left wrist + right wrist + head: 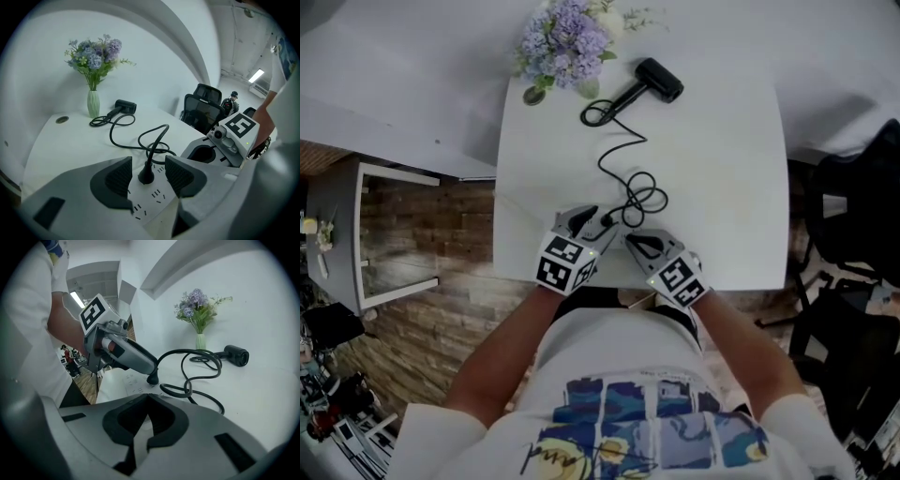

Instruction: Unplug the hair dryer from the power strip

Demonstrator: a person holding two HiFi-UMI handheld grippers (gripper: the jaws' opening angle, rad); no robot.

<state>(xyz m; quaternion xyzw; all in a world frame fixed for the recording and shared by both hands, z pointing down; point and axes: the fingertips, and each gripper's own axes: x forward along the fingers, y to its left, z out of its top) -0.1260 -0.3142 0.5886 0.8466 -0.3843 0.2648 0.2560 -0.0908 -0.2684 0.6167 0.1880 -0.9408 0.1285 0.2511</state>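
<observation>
The black hair dryer [658,80] lies at the far side of the white table [722,169]. Its black cord [623,159] runs in loops toward me and ends in a plug [146,174]. The plug stands upright in a white power strip [157,197] near the table's front edge. My left gripper [149,174] is open, one pad on each side of the plug, with a gap on both sides. My right gripper [147,397] is shut, its tips at the near end of the power strip [133,380]. In the head view both grippers, left [598,223] and right [636,242], sit close together.
A vase of purple flowers [564,37] stands at the table's far left corner, next to a round cable hole [62,120]. Black office chairs [853,216] are to the right of the table. A white shelf unit [366,234] stands at the left on the wood floor.
</observation>
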